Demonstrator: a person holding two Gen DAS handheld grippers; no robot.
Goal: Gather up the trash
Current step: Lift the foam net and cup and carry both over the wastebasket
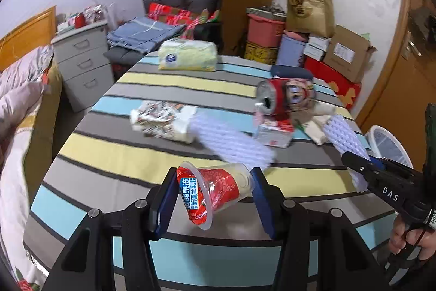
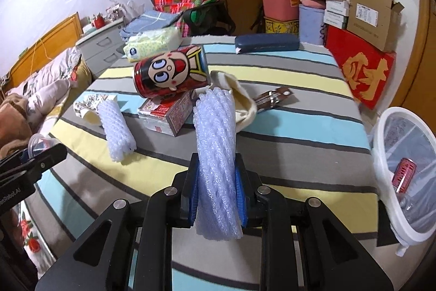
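My left gripper is shut on a clear plastic cup with a red label, which lies sideways between its blue pads above the striped table. In the right wrist view my right gripper is shut on a white foam net sleeve that stands up between its pads. A second foam sleeve, a red cartoon can on a small carton and a crumpled wrapper lie on the table. The white bin at the table's right edge holds a red can.
A tissue pack, a navy case, a cream cloth and a brown strap also lie on the table. A bed is to the left, a chair behind. Boxes are stacked at the back right.
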